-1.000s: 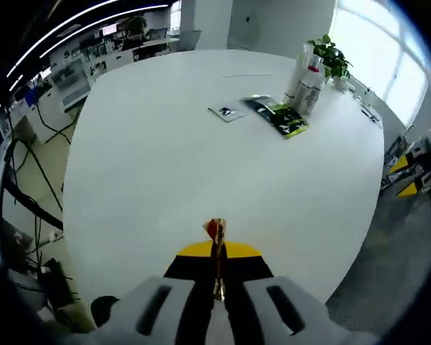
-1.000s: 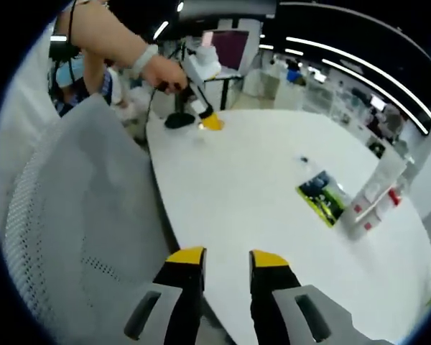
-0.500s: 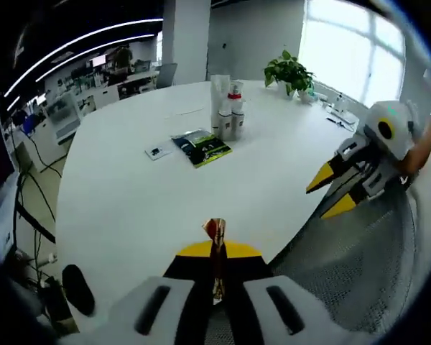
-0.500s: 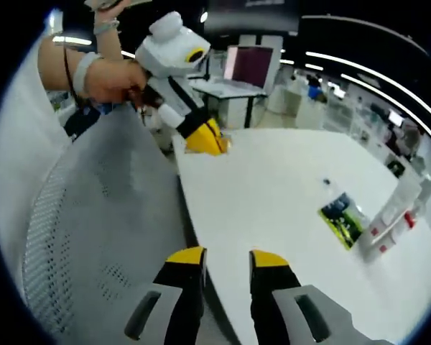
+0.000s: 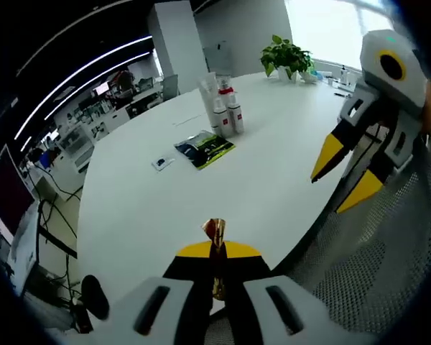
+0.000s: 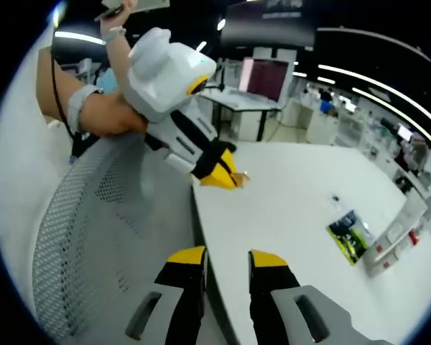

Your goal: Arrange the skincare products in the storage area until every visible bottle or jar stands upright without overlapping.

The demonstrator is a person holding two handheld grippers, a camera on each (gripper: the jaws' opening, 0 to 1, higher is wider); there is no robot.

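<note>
Both hands have swung nearer together over the counter: left claw clamped on a small sachet, right claw apart, bottles untouched.

**Surroundings: office, table, chair**

A large white round table is taking up the centre of the left gripper view. A potted green plant is sitting at its far edge, upper right of frame, before a bright window. A dark-green printed packet and a small white card are lying flat just left of centre. A grey mesh chair back is filling the lower left of the right gripper view. Ceiling light strips are glowing upper right.
</note>
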